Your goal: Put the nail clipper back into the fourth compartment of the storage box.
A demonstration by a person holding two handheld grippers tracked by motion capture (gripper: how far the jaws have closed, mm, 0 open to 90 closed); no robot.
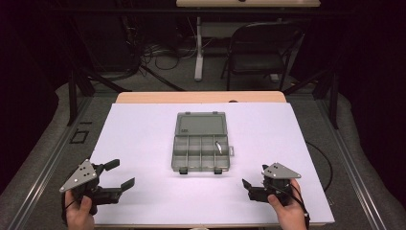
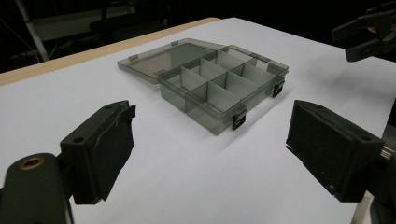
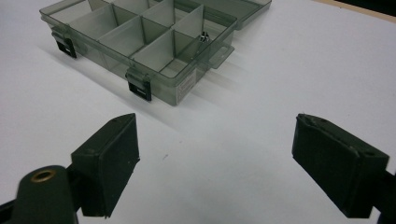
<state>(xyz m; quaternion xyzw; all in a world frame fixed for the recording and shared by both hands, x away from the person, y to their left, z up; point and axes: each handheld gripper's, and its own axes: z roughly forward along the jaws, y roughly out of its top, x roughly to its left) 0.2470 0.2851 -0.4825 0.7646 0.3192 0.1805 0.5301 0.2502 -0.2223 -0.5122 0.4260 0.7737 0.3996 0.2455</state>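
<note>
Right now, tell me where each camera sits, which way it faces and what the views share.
High view: above the near table edge, looking forward and down on the grey clear plastic compartment box; both hands, left gripper, right gripper.
Left gripper view: low at the near left, facing that box between its own open jaws.
Right gripper view: low at the near right, facing the box between open jaws.
Shared: box and white table sheet.

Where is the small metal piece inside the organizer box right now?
In the high view the small metal piece lies in the organizer box, in a compartment at its right end, beside the side tab. The right gripper view shows it there too.
</note>
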